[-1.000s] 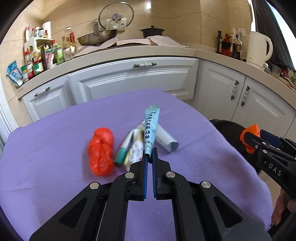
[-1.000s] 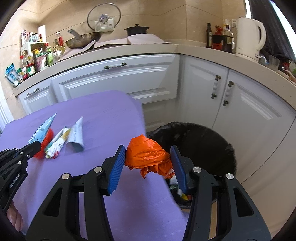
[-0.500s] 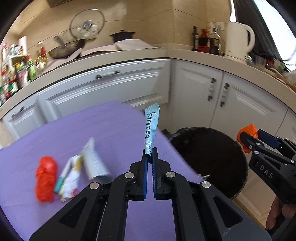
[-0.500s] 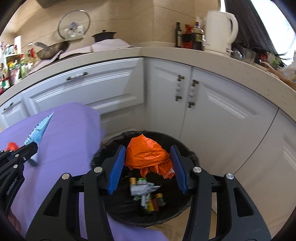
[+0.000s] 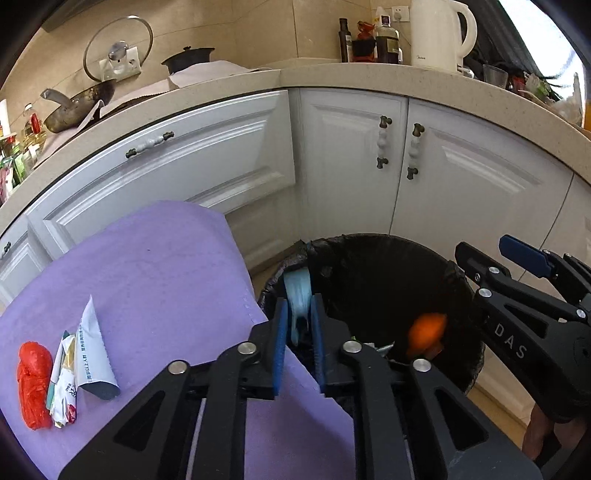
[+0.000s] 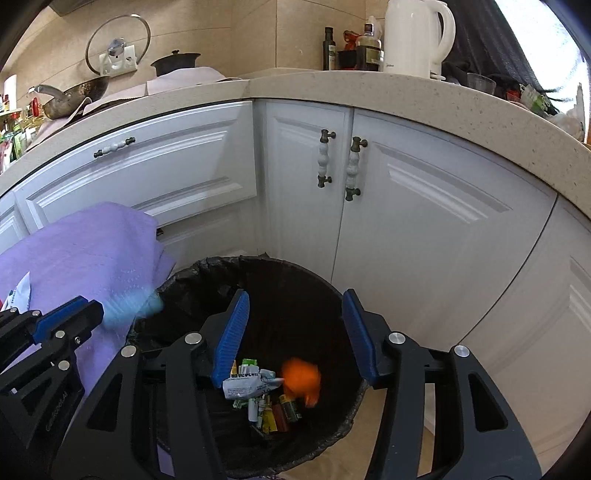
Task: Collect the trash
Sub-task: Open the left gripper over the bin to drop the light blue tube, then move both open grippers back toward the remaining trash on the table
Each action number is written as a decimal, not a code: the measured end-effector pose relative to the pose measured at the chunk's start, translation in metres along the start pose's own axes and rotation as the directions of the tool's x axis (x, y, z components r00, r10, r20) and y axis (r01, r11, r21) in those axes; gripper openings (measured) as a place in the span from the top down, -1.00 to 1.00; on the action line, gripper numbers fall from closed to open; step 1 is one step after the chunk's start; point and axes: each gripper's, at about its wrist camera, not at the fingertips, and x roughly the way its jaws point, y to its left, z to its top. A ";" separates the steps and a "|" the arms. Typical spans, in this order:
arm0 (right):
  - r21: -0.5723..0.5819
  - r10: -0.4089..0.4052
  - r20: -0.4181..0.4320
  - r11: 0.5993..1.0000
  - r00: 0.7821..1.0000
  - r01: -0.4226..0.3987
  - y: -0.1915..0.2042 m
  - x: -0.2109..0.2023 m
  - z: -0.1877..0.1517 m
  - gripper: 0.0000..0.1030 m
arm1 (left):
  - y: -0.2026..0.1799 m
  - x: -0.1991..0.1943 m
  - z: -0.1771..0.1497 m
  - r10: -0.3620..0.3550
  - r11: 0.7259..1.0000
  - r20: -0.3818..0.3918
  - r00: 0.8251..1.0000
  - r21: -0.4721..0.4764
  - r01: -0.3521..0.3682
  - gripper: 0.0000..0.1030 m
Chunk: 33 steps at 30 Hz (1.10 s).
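My left gripper (image 5: 298, 325) is open over the rim of the black-lined trash bin (image 5: 458, 280). The light blue wrapper (image 5: 298, 291) slips loose between its jaws, blurred. My right gripper (image 6: 293, 328) is open above the bin (image 6: 332, 291). The orange plastic bag (image 6: 301, 376) falls blurred inside the bin; it also shows in the left wrist view (image 5: 426, 332). On the purple tablecloth (image 5: 147, 273) lie a red bag (image 5: 34, 384), a white sachet (image 5: 90, 358) and small wrappers (image 5: 64, 387).
White kitchen cabinets (image 6: 424, 206) stand right behind the bin under a stone counter (image 5: 369, 74) with a kettle (image 5: 436, 33), bottles and pans. The bin holds several wrappers (image 6: 255, 384). My right gripper shows at the right of the left wrist view (image 5: 524, 269).
Both grippers moved from the table to over the bin and opened. The orange bag dropped out of the right gripper, and the blue wrapper is coming loose from the left.
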 end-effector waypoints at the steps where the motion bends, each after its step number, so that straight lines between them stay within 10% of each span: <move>1: 0.000 0.001 0.000 1.000 1.000 -0.001 0.000 0.000 0.000 0.01 | 0.002 -0.003 0.000 0.005 1.000 0.009 1.000 -0.006 -0.005 0.63; 20: -0.036 0.115 0.009 0.993 0.993 -0.114 0.065 -0.041 0.001 -0.04 | 0.077 -0.057 -0.029 0.127 0.982 0.017 0.992 -0.143 -0.123 0.13; 33: -0.160 0.266 -0.028 0.950 0.964 -0.267 0.163 -0.059 -0.003 -0.11 | 0.176 -0.103 -0.069 0.289 0.914 -0.016 0.957 -0.293 -0.281 -0.16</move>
